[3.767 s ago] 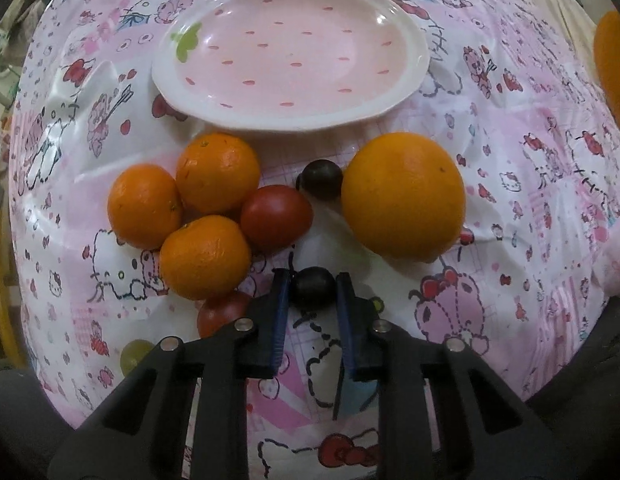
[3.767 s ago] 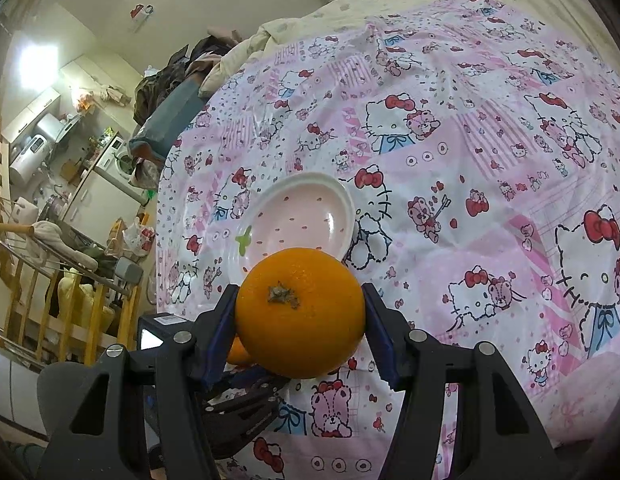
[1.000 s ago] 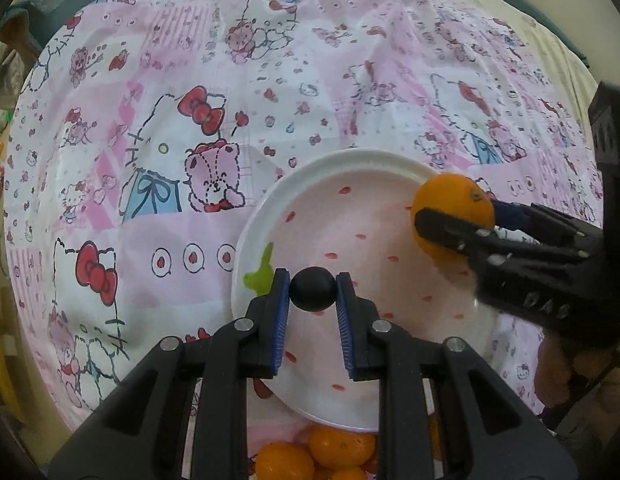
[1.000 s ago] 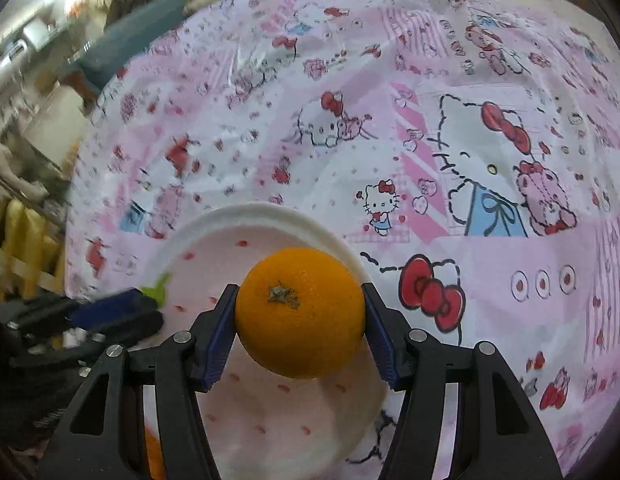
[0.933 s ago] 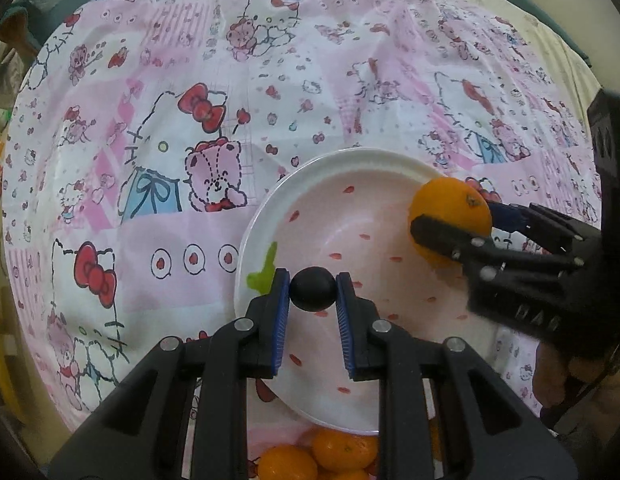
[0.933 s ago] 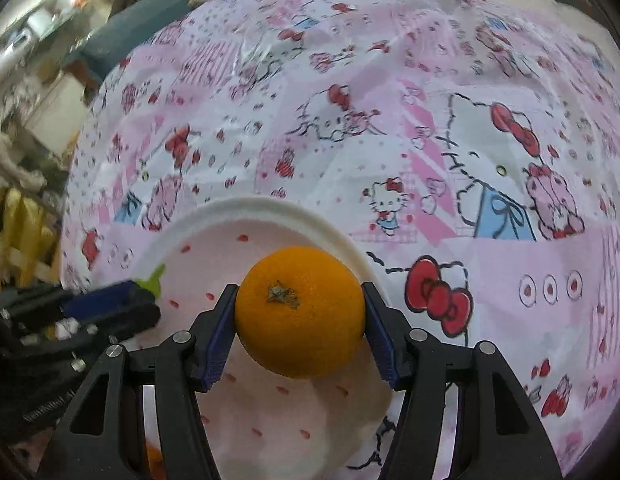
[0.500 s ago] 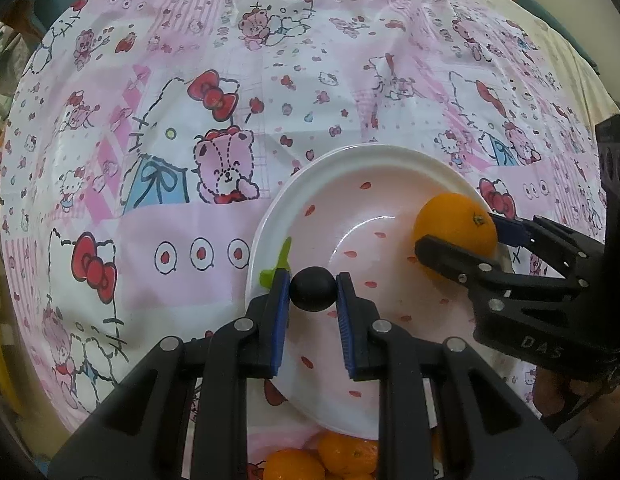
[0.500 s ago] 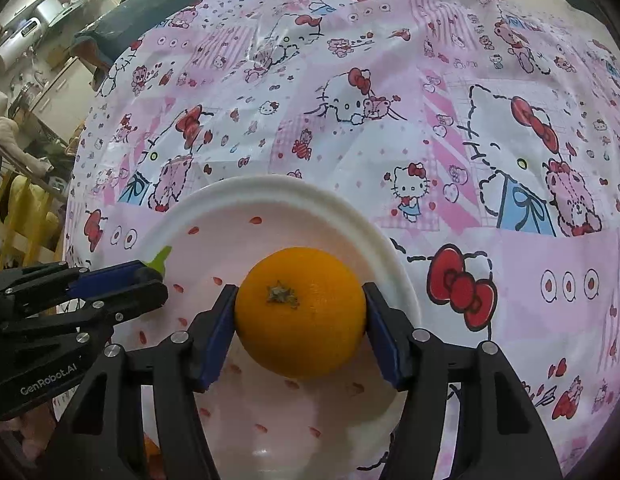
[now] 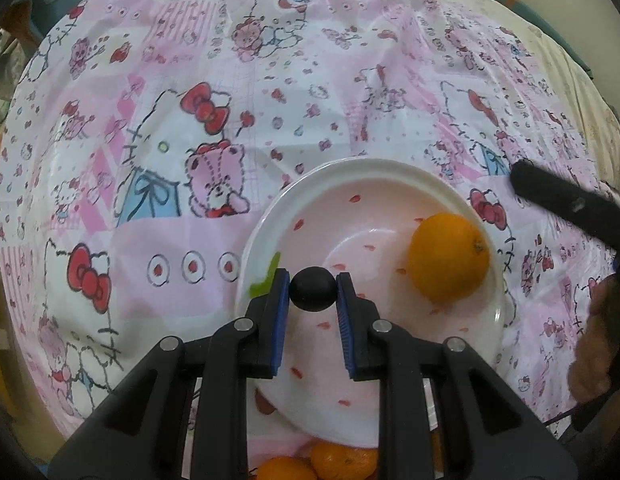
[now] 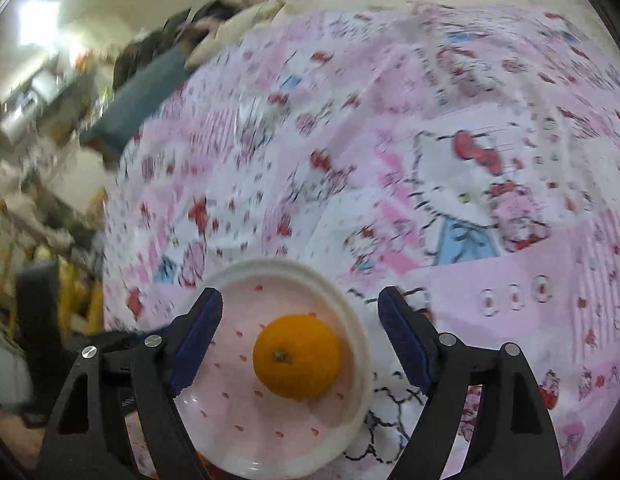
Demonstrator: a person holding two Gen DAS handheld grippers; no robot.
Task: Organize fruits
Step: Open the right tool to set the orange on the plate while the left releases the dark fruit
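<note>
Left gripper: clamping a small dark round fruit between its blue-padded fingers, hovering over the near-left part of the plate.
Right gripper: standing with jaws spread wide, holding nothing, above the plate.
Round orange citrus fruit: lying loose on the plate's right side, near the rim.
White round plate with pink centre and red flecks: sitting on the pink cartoon-cat printed cloth.
Small orange mandarins: peeking out just beside the plate's near edge.

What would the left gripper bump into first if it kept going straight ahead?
Probably the pink plate. The left gripper, shut on a dark grape, points at the plate's inside, left of the orange. Depth is hard to judge.
</note>
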